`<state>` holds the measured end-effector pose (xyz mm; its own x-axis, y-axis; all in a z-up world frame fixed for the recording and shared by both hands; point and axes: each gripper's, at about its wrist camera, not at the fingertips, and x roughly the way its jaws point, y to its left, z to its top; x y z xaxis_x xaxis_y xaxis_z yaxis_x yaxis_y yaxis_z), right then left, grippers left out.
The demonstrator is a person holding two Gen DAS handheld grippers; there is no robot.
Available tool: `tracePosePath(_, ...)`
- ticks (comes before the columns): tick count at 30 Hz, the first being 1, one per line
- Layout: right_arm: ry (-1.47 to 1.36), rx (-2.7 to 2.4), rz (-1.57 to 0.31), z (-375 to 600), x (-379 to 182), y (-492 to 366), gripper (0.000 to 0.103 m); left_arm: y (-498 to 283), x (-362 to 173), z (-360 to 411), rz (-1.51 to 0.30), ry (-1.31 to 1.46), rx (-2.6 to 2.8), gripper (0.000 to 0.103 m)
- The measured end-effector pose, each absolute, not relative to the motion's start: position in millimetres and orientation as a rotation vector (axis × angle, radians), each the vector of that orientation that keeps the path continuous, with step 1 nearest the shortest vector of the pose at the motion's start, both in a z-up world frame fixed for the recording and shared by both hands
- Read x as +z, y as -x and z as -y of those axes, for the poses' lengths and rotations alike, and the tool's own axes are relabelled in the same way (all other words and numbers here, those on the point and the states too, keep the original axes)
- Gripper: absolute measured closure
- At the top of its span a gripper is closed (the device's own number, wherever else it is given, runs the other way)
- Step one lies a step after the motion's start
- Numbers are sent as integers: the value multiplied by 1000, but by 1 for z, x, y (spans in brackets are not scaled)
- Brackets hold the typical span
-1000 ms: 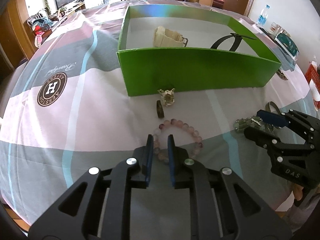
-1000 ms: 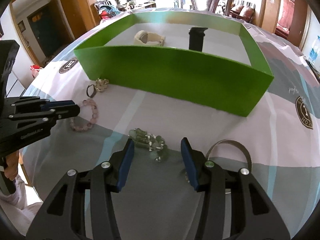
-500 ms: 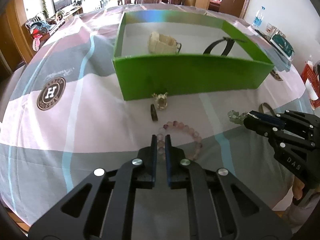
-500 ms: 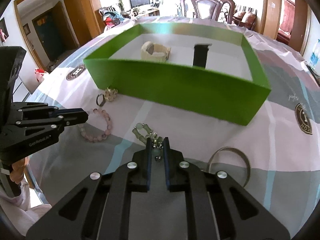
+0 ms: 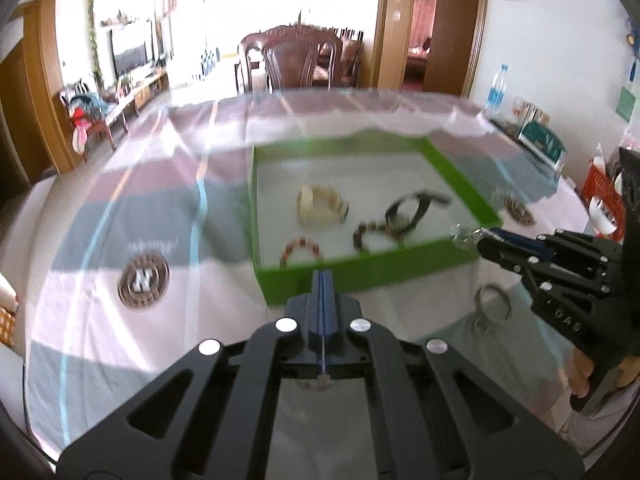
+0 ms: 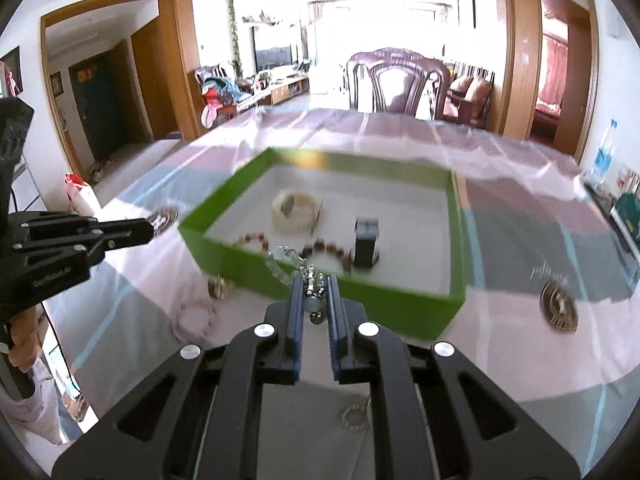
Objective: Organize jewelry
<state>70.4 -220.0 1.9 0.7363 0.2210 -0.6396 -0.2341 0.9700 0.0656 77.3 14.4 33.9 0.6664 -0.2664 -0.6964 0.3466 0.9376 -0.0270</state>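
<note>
Right tongs [image 6: 314, 300] pinch a pale-green beaded bracelet [image 6: 298, 270] held up before one green box [image 6: 384, 302], left tongs [image 5: 322, 292] pressed together on nothing visible, pink bead bracelet [image 6: 195, 316] lying on the striped surface [image 5: 132, 216]; "DAS" [image 5: 568, 321] reads on one tong body.

left gripper [image 5: 322, 280]: black angular frame, blue finger pads, silver round screws. right gripper [image 6: 313, 300]: same build; white "das" lettering on side. pale sleeve [image 6: 36, 400] at wrist.
</note>
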Motion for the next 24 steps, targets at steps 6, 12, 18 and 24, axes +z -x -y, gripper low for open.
tracePosePath(6, 13, 263, -724, 217, -2, -75, 92, -86, 28, -21, -800, -102, -323, 100)
tracePosePath(12, 3, 295, -880, 208, -53, -78, 92, -97, -47, -32, -1010, -95, -282, 86)
tracePosePath(18, -3, 283, -947, 206, -78, -78, 83, -94, -70, -28, -1053, -116, -291, 72)
tracePosePath(24, 7, 281, -942, 203, -80, -78, 73, -96, -80, -23, -1069, -135, -295, 72)
